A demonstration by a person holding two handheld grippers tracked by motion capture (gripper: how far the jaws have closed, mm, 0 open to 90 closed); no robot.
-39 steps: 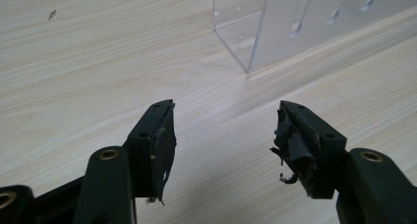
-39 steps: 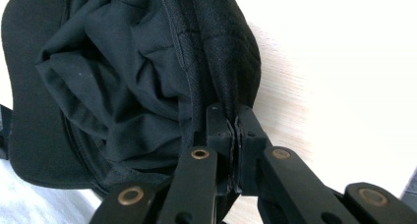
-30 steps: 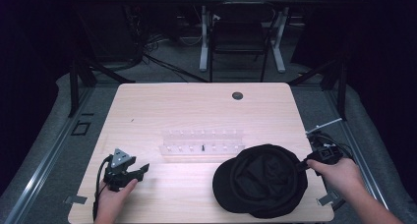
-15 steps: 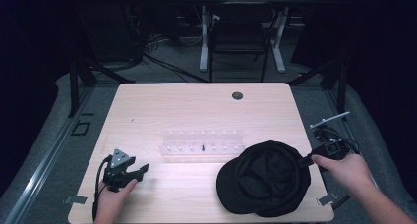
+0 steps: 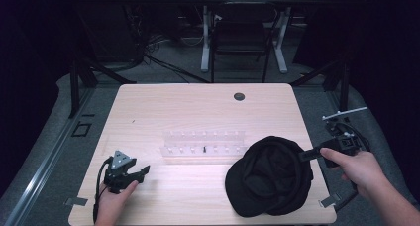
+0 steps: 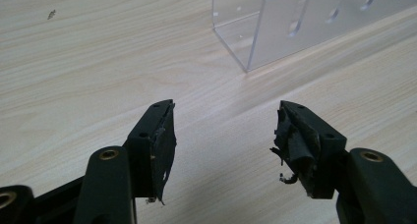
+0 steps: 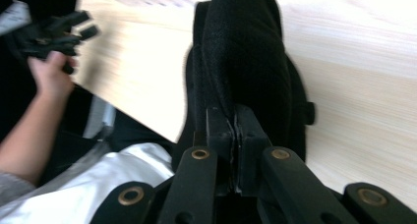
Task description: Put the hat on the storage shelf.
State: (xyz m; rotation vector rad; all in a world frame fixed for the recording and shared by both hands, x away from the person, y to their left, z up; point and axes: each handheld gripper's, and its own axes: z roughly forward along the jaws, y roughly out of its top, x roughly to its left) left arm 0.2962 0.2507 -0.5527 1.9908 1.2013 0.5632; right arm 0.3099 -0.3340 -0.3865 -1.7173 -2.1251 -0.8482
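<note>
The surface [image 5: 198, 107] is light wood with a dark round grommet [image 5: 239, 96] near its far edge. Grey floor [image 5: 163, 62] surrounds it, crossed by black cables [image 5: 148, 57]. Beyond stand a dark chair [image 5: 242, 42] and white desk legs [image 5: 204, 37]; surroundings are unlit.

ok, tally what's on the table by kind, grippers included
Black cap: 1
Clear acrylic rack: 1
Handheld grippers: 2, the left gripper open and empty, the right gripper shut on the cap's edge
Total: 4
</note>
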